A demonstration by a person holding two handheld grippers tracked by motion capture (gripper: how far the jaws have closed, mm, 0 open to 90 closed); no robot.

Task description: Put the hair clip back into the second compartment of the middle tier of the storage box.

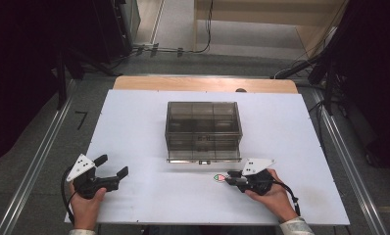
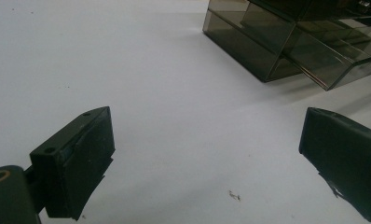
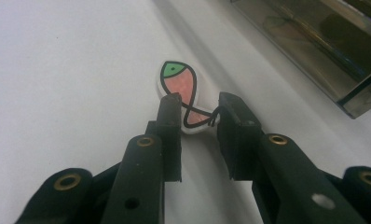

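White counter (image 1: 134,122): at left, the left hand-held gripper (image 1: 113,166) rests with jaws spread wide, holding nothing. At centre stands a smoky clear plastic drawer box (image 1: 203,130). At right, the right hand-held gripper (image 3: 200,109), jaws narrowly parted, brackets the tail of a flat fish sticker (image 3: 183,93) lying before the box.

The left hand-held gripper (image 1: 106,171) sits at about 8 o'clock in the high view, held in the left hand (image 1: 87,201), its jaws spread wide. The right hand-held gripper (image 1: 229,176), at about 5 o'clock in the right hand (image 1: 274,193), has its jaws narrowly parted, pointing toward 9 o'clock.
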